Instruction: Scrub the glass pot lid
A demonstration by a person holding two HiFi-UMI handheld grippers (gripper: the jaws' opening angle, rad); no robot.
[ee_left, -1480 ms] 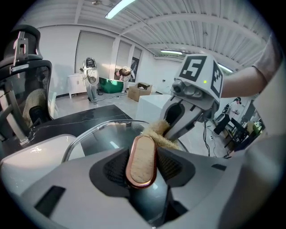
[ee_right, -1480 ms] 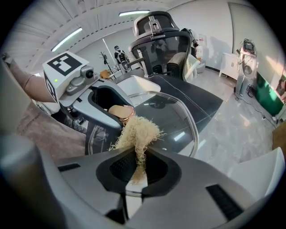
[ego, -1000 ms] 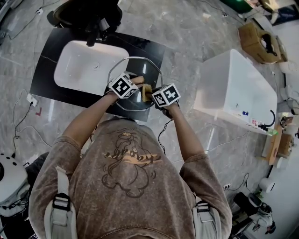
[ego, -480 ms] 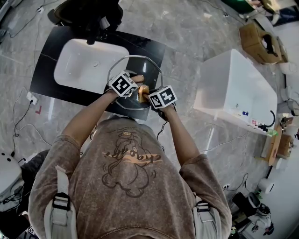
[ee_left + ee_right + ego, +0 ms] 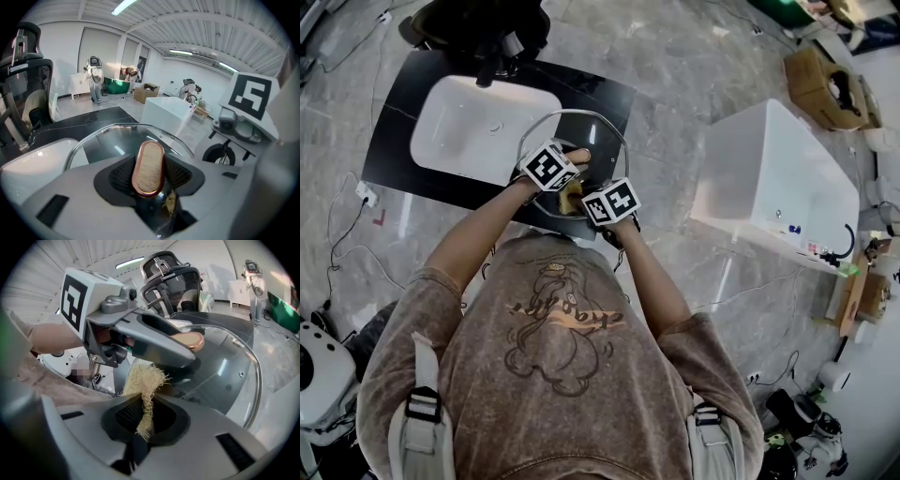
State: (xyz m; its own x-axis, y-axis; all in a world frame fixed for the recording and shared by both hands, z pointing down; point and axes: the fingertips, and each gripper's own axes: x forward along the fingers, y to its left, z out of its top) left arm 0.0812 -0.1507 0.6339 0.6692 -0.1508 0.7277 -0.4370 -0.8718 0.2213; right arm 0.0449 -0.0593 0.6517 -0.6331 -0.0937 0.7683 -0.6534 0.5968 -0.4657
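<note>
The glass pot lid (image 5: 592, 139) stands tilted over the black counter, steel-rimmed, with a flat oval wooden knob (image 5: 150, 165). My left gripper (image 5: 150, 172) is shut on that knob, one pad on each side; the knob (image 5: 191, 340) also shows under the left gripper (image 5: 154, 336) in the right gripper view. My right gripper (image 5: 144, 416) is shut on a pale fibrous scrubber (image 5: 143, 383), whose frayed end rests against the lid's glass (image 5: 225, 373) just below the left gripper. From above, the scrubber (image 5: 570, 196) sits between the two marker cubes at the lid's near side.
A white sink basin (image 5: 478, 127) is set in the black counter (image 5: 398, 108) left of the lid. A black office chair (image 5: 478, 28) stands behind it. A large white box (image 5: 769, 178) sits to the right, and a cardboard box (image 5: 816, 80) lies beyond it.
The right gripper has slid left and toward me with the scrubber, across the lid's near part. The left gripper keeps hold of the knob and has barely moved.
</note>
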